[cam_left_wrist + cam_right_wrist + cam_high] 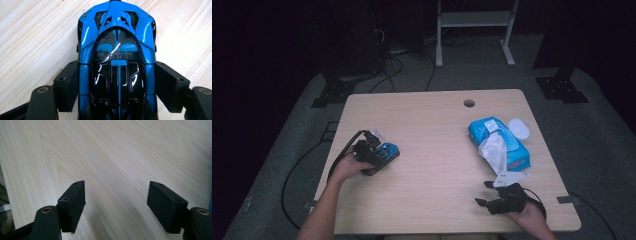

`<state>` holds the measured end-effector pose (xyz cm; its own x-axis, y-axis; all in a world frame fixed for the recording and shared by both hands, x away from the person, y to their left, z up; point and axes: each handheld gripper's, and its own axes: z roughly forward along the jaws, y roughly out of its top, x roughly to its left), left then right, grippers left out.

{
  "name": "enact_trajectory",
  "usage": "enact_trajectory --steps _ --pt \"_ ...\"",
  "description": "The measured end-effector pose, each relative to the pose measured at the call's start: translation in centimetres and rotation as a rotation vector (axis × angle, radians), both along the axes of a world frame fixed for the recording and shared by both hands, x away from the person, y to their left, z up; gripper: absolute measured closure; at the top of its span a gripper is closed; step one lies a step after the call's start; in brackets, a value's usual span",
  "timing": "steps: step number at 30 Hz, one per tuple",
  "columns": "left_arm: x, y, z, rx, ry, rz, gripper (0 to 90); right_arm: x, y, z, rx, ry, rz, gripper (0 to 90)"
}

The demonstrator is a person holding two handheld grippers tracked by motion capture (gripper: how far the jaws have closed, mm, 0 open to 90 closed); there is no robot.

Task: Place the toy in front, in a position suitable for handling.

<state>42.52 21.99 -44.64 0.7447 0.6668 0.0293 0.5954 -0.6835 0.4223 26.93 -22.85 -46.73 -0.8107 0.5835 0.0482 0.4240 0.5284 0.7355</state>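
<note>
L gripper [117, 87] pads pressed both flanks of glossy blue-black toy car [116, 62], on pale wood table [32, 37]. R gripper [116, 205] wide open, held nothing.

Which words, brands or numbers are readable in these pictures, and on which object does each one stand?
None can be read.
Blue tissue pack: red print along its side, too small and blurred to read.
Blue toy car: no lettering visible.
</note>
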Motion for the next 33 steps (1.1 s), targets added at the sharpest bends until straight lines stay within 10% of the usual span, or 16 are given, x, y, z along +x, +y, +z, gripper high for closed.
enact_trajectory --steps 33 --pt "0.17 0.51 0.09 0.005 0.029 -0.021 27.1 0.06 -0.05 0.00 0.001 0.001 -0.001 29.8"
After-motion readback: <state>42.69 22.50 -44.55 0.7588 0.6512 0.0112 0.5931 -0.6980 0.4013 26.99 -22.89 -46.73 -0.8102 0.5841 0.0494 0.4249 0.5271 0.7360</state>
